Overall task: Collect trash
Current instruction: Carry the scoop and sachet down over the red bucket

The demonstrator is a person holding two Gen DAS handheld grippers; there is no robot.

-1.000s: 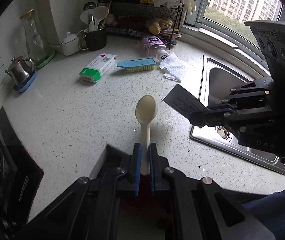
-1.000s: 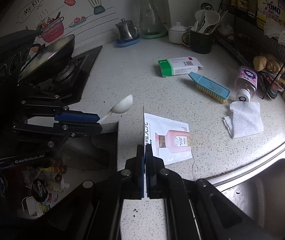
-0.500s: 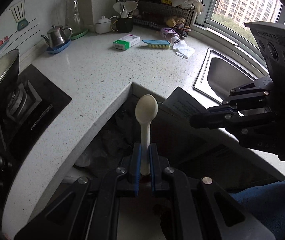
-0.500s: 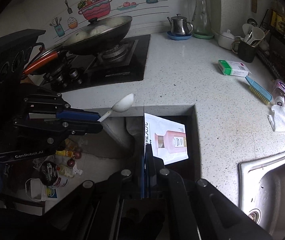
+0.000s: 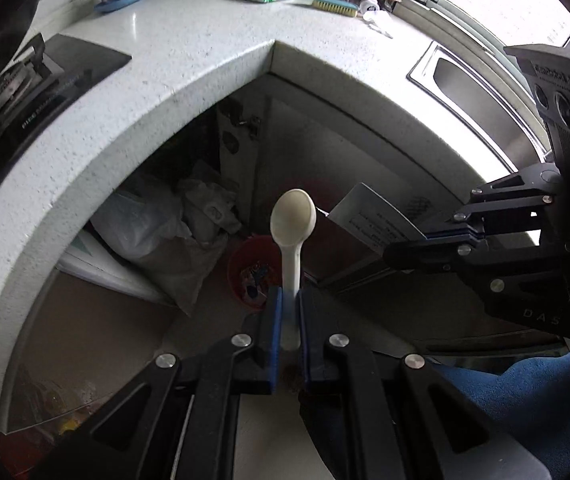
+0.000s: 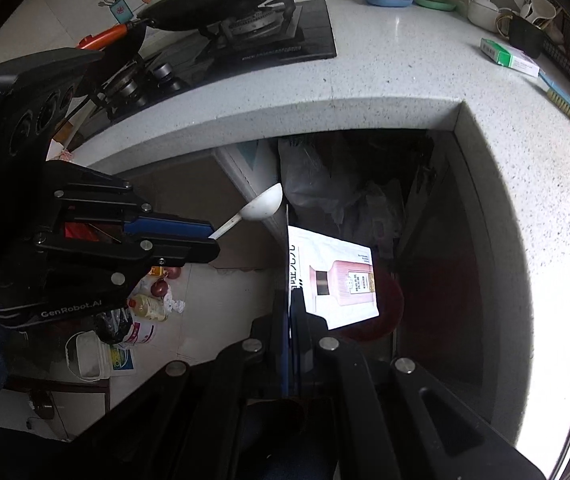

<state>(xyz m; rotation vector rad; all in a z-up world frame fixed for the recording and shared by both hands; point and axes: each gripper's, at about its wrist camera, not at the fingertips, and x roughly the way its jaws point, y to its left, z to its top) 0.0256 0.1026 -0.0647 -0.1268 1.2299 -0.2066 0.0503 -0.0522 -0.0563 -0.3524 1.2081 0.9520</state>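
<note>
Both grippers carried off countertop [image 5: 189,40], now over floor corner. Left gripper [image 5: 289,312] clenched on plastic spoon [image 5: 293,220], handle along fingers. Right gripper [image 6: 289,312] pinching sachet [image 6: 341,276] edgewise. Red bin [image 5: 245,264] directly below left gripper, nearer it.

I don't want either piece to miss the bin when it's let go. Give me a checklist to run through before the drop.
1. Left gripper shut on the plastic spoon: ok.
2. Right gripper shut on the sachet: ok.
3. Red bin open and showing below: ok.
4. Spoon over the bin mouth: appears so in the left wrist view; exact alignment cannot tell.
5. Sachet over the bin: cannot tell; it hides most of the rim.
6. Both pieces clear of the countertop edge: ok.
</note>
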